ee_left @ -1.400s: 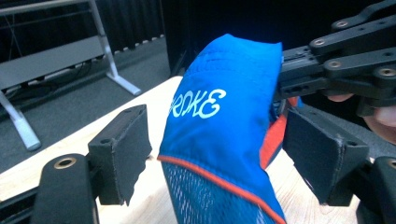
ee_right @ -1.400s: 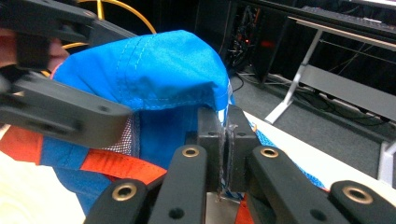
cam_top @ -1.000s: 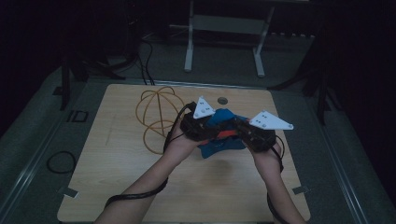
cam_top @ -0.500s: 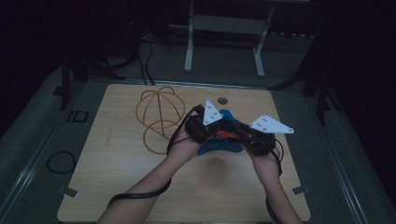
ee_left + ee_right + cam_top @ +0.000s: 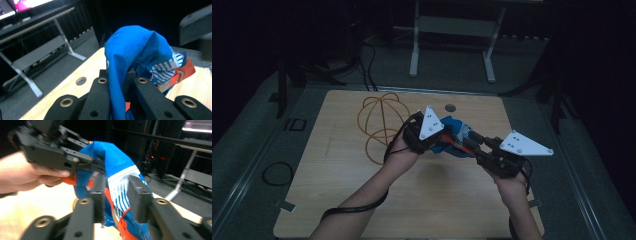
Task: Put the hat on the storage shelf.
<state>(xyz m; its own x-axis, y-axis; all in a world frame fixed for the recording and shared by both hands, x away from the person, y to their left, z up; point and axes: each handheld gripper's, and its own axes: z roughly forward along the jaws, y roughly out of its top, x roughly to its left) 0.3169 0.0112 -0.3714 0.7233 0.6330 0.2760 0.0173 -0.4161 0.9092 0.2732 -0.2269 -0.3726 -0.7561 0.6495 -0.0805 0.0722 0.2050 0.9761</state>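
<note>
Dim room, light wooden bench [image 5: 362, 200] seen from the high view, with the person's forearms coming in from the bottom. A blue cloth item [image 5: 455, 136] with white-and-blue striped and orange parts is held up off the bench, near its middle, between the two tongs. Left tongs [image 5: 120, 85] are pressed together on a fold of the blue fabric; in the left gripper view the cloth rises from between the black jaws and drapes over to the right, with the striped patch and an orange strap with a metal ring hanging beside it. Right tongs [image 5: 116, 195] have jaws spread apart around the striped white-and-blue part of the cloth; the fabric sits in the gap, but whether the pads actually press it cannot be told. In the right gripper view the left tongs and the left hand [image 5: 27, 176] sit up and to the left, gripping the top edge of the same cloth. From the high view the right hand [image 5: 507, 182] holds its tongs low and right of the cloth, left hand close on the cloth's left side. An orange wire ball frame [image 5: 379, 122] lies on the bench behind and left of the left hand, apart from the cloth. A small round hole [image 5: 450, 107] is in the bench near its far edge. A metal stand [image 5: 452, 45] stands on the floor beyond the bench.
</note>
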